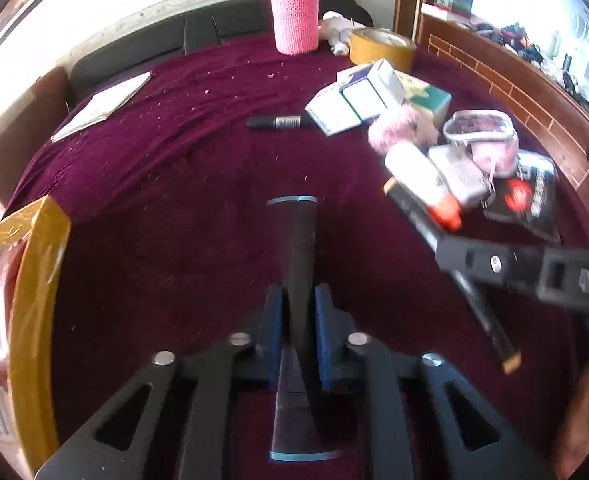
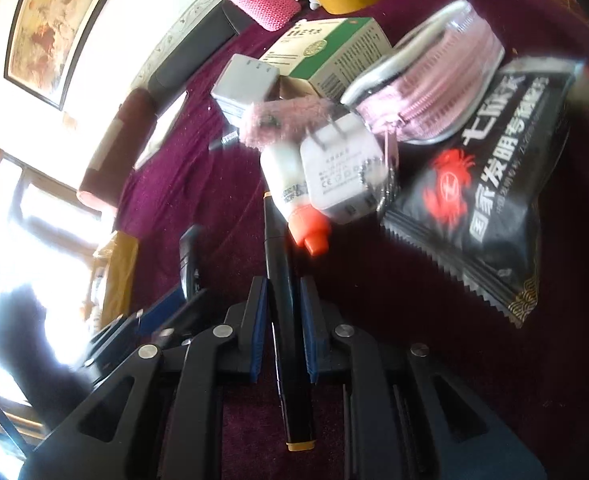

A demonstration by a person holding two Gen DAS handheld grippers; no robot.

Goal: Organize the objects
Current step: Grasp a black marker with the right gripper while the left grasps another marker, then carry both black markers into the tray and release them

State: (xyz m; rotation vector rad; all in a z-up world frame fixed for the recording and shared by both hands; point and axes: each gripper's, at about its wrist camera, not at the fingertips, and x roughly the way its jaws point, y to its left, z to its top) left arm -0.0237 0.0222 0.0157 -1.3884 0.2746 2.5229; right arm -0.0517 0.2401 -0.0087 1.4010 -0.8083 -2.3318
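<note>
left gripper (image 1: 299,332) clamped on blue-banded marker (image 1: 299,264); right gripper (image 2: 281,332) clamped on yellow-tipped marker (image 2: 284,320), both above the desk (image 1: 166,184). yellow box (image 1: 34,300) part-filled at left. still unsorted: glue bottle (image 2: 290,196), charger (image 2: 340,172), black packet (image 2: 490,200), black pen (image 1: 280,122).

Window glare, motion blur — fisheye-warped edges.

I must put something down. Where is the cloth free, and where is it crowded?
Free: the cloth between the paper sheet, black marker and yellow-wrapped box. Crowded: the right side, around the cartons, charger and black packet.
</note>
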